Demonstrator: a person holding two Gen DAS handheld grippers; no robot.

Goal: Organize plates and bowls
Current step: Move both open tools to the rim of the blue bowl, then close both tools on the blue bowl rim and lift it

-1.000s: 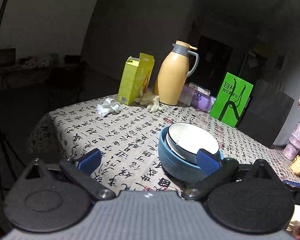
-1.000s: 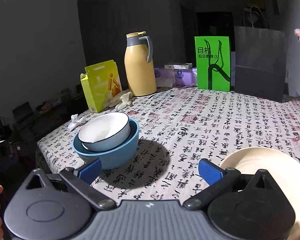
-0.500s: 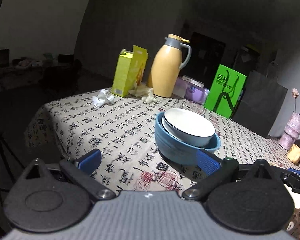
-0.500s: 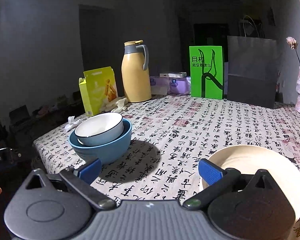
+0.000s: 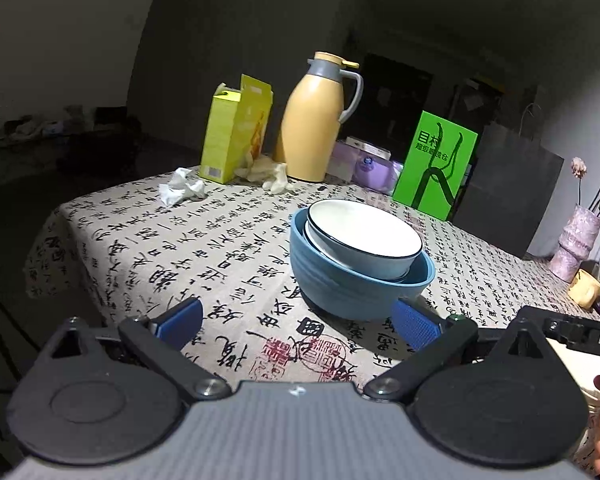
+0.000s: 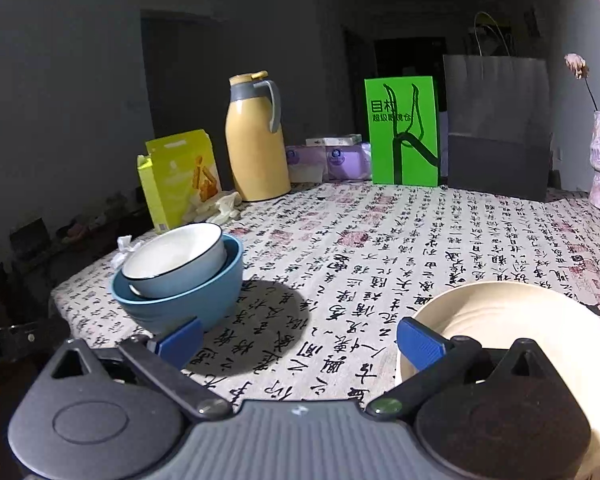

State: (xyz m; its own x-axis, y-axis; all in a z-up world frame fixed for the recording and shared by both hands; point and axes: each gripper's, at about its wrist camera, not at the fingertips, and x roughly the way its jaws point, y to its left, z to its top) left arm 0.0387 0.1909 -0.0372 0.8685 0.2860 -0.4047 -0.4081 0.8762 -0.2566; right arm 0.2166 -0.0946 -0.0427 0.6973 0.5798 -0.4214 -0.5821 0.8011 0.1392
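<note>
Both grippers backed off; fingers spread (empty), blue bowl (image 5: 356,288) near table edge.

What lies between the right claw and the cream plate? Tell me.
Nothing. In the right wrist view the open right claw has its right finger already overlapping the cream plate; only printed tablecloth shows between the fingers.

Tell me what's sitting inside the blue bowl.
A white bowl with a dark rim is nested, tilted, inside the blue bowl. The white bowl looks empty. Whatever lies beneath it, on the blue bowl's floor, is covered and cannot be seen.
</note>
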